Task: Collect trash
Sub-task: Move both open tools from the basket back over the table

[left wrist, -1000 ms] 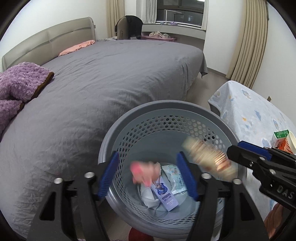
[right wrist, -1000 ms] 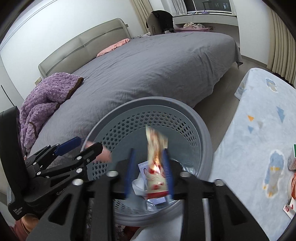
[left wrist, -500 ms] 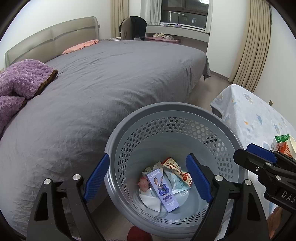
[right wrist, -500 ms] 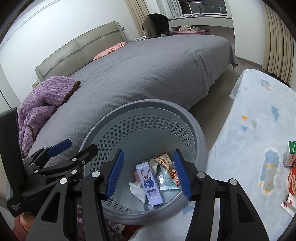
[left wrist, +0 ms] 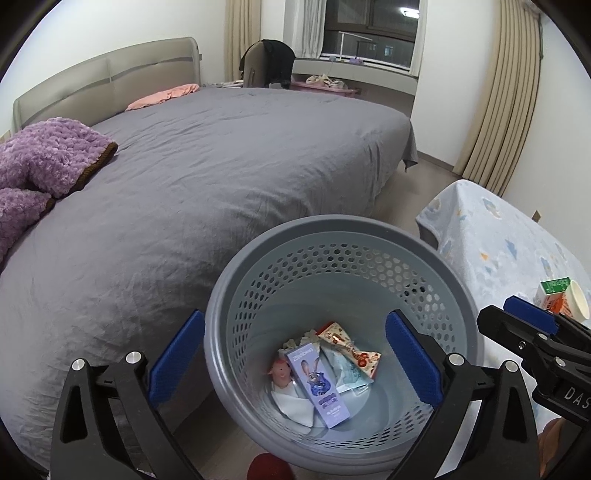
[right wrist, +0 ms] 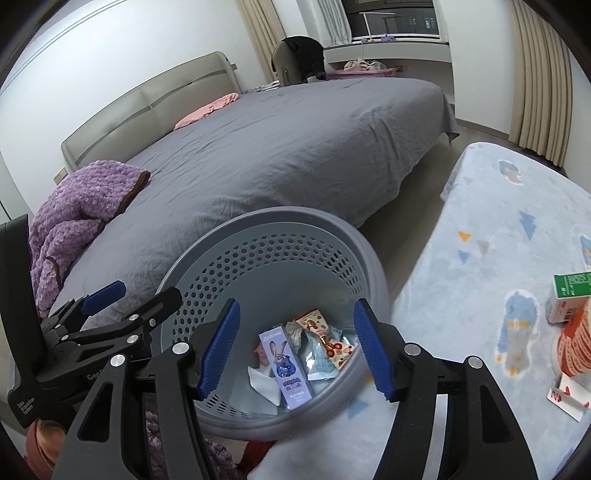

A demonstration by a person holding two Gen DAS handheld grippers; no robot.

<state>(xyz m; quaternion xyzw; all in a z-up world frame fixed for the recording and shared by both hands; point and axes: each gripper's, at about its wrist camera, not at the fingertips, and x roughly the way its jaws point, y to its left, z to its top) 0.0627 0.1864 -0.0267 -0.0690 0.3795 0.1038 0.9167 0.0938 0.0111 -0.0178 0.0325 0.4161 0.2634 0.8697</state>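
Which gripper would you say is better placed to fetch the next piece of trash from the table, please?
Probably the right gripper: the carton sits on the table on its side. Both empty jaws are opening above the basket.

A basket [left wrist: 343,236] is standing on the floor between a bed [left wrist: 221,166] and a table [right wrist: 480,229], holding a box [left wrist: 317,384], wrappers [left wrist: 351,350] and a tissue [left wrist: 295,404]; a carton [right wrist: 570,295] is sitting at the table's right edge.

A wide bed [left wrist: 229,177] under a grey cover, with a beige headboard [left wrist: 107,83], fills the white-walled room, beige curtains [left wrist: 502,110] flanking a dark window [left wrist: 373,26].
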